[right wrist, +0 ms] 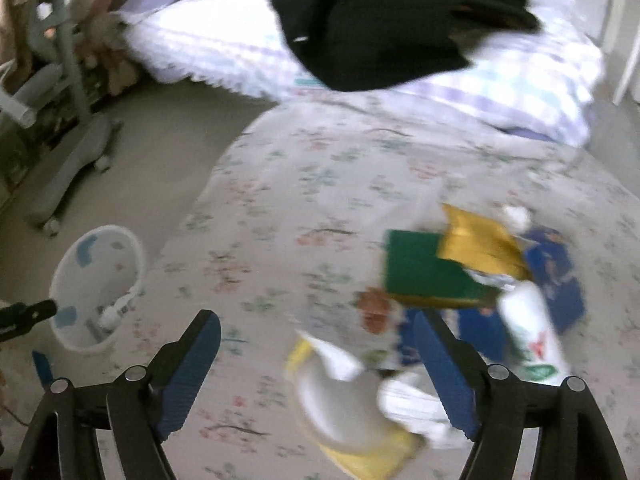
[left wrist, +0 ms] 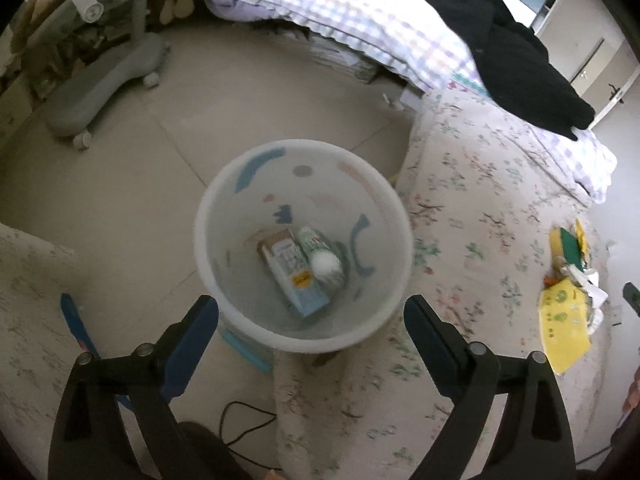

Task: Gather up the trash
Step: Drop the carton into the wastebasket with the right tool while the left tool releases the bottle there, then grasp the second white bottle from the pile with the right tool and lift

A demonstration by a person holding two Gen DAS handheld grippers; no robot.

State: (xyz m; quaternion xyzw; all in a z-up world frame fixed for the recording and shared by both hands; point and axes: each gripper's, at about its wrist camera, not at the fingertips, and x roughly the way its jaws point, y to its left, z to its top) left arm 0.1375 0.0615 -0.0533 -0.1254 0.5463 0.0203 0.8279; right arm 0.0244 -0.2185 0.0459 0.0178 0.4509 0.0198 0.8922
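A white trash bin [left wrist: 224, 184] stands on the floor by the floral bed cover; it holds a carton [left wrist: 294, 276] and a bottle [left wrist: 324, 256]. My left gripper [left wrist: 312, 312] is open and empty just above the bin's near rim. In the right wrist view the bin [right wrist: 72, 264] is at the left. A pile of trash lies on the cover: a green and yellow packet [right wrist: 432, 268], a white bottle [right wrist: 532, 332], a yellow wrapper [right wrist: 348, 412] and blue wrappers [right wrist: 560, 280]. My right gripper [right wrist: 316, 340] is open and empty above the pile's near edge. The pile also shows in the left wrist view [left wrist: 568, 300].
A grey wheeled chair base [left wrist: 100, 76] stands on the tiled floor at the left. A black garment [right wrist: 392, 16] lies on the checked quilt [right wrist: 208, 44] at the back. A black cable [left wrist: 244, 420] runs on the floor near me.
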